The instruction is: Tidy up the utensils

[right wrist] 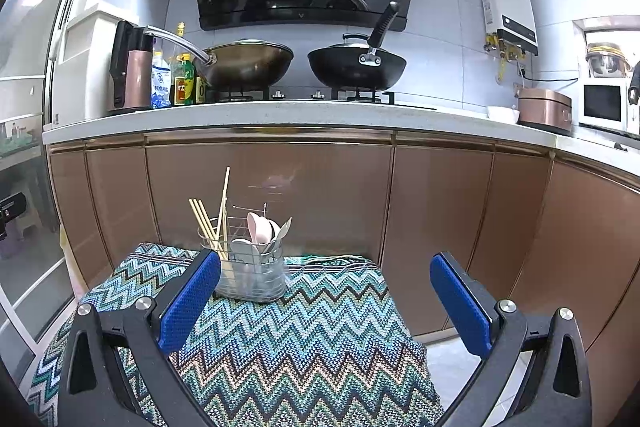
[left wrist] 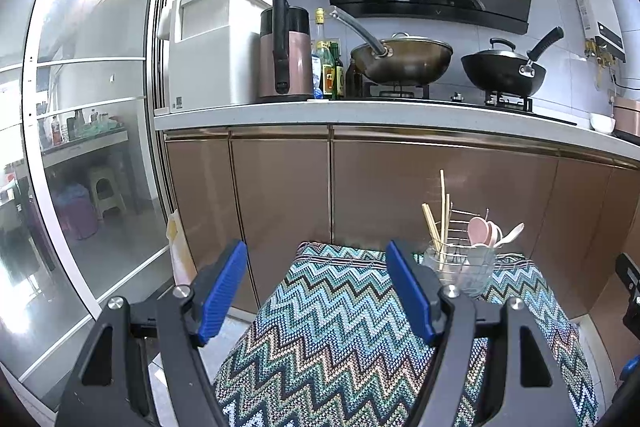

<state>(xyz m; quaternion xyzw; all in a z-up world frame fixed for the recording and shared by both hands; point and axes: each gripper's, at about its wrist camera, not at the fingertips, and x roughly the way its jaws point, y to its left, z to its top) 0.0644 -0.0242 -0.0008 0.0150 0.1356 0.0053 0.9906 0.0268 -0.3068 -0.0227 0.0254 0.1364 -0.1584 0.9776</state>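
A wire utensil holder (right wrist: 251, 273) stands on the far part of a zigzag-patterned cloth (right wrist: 304, 343). Wooden chopsticks (right wrist: 212, 223) lean in its left half; pink and white spoons (right wrist: 264, 229) stick out of its right half. The left wrist view shows the same holder (left wrist: 460, 267) with chopsticks (left wrist: 438, 223) and spoons (left wrist: 486, 231), just beyond the right finger. My left gripper (left wrist: 318, 287) is open over the cloth (left wrist: 328, 339), nothing between its blue pads. My right gripper (right wrist: 326, 301) is also open and empty, its left finger in front of the holder's left side.
Brown cabinet doors (right wrist: 272, 195) rise right behind the cloth-covered surface. Above them a white counter (right wrist: 280, 115) carries two woks (right wrist: 356, 67), bottles, a pink kettle (left wrist: 286, 63) and a rice cooker (right wrist: 544, 111). A glass sliding door (left wrist: 92, 107) stands at left.
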